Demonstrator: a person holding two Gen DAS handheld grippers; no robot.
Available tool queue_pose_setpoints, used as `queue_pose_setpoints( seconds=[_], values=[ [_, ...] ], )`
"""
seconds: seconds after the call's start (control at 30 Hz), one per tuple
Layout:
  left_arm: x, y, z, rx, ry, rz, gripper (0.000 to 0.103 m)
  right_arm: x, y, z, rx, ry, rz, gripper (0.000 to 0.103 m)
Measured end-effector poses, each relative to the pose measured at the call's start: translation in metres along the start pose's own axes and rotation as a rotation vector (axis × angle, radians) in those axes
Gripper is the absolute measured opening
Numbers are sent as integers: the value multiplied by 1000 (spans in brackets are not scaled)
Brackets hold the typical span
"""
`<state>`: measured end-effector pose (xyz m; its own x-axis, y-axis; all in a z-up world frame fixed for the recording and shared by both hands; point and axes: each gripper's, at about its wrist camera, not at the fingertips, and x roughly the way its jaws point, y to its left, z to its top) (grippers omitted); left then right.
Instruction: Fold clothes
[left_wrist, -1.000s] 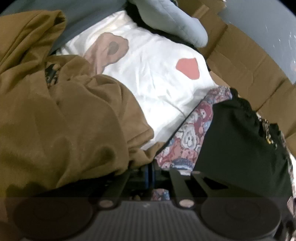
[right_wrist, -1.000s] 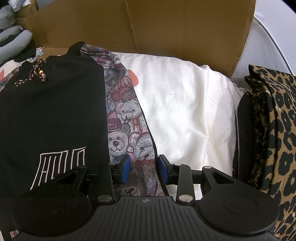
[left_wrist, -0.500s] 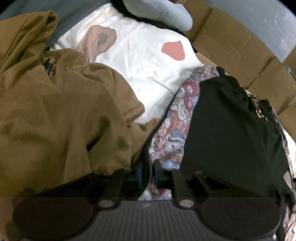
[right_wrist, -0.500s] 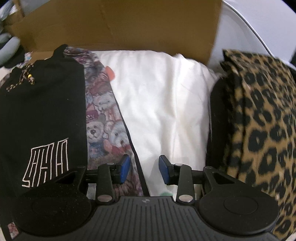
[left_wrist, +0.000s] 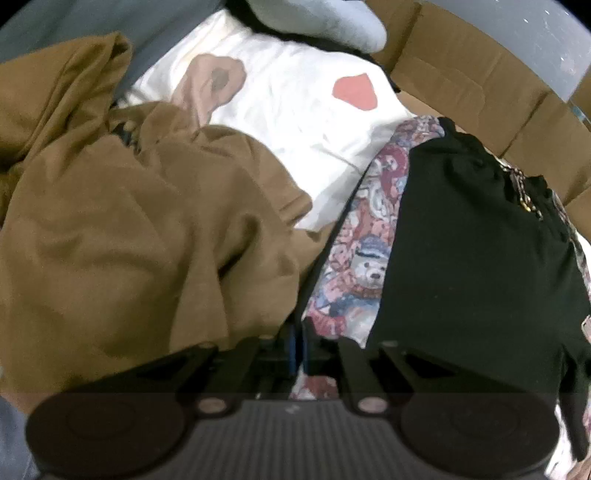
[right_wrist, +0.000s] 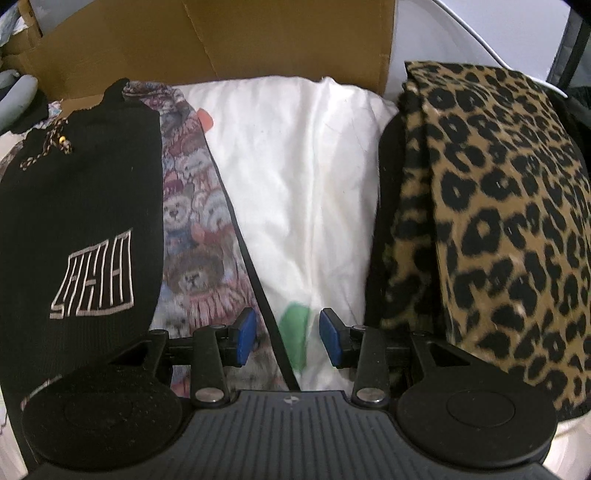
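A crumpled brown garment (left_wrist: 122, 236) fills the left of the left wrist view. Its creases run down to my left gripper (left_wrist: 297, 347), which is shut on its lower edge. Beside it lies a teddy-bear print cloth (left_wrist: 364, 258) with a folded black garment (left_wrist: 476, 266) on top. In the right wrist view the same black garment (right_wrist: 74, 206), with white embroidery, rests on the teddy-bear cloth (right_wrist: 192, 236). My right gripper (right_wrist: 287, 338) hangs open above the cloth's dark edge and the white sheet (right_wrist: 306, 177), holding nothing. A folded leopard-print garment (right_wrist: 498, 221) lies to its right.
Cardboard walls (right_wrist: 221, 40) stand behind the bedding, and also show at the upper right of the left wrist view as cardboard (left_wrist: 480, 85). A grey-blue pillow (left_wrist: 332, 26) lies at the far end. The sheet carries a red patch (left_wrist: 354, 90) and a green patch (right_wrist: 293, 325).
The right gripper has shifted right, bringing the leopard-print garment closer and a green patch between its fingers. The left view has swung so the black garment fills more of it; the left gripper stays shut.
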<state>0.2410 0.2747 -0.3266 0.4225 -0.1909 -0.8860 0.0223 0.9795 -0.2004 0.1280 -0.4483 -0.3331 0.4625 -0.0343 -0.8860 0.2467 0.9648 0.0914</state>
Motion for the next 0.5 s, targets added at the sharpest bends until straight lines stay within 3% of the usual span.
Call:
queue_pose_setpoints(
  seconds=[0.17, 0.3, 0.4, 0.5],
  values=[
    [1, 2, -7, -4, 28, -27, 13, -8, -7, -11, 5, 10, 12, 48],
    [3, 0, -17, 10, 53, -37, 39, -15, -12, -19, 10, 18, 20, 51],
    [5, -1, -27, 36, 70, -9, 36, -18, -17, -22, 19, 15, 23, 51],
    [4, 3, -32, 18, 90, 4, 10, -19, -21, -24, 48, 17, 38, 51]
  ],
)
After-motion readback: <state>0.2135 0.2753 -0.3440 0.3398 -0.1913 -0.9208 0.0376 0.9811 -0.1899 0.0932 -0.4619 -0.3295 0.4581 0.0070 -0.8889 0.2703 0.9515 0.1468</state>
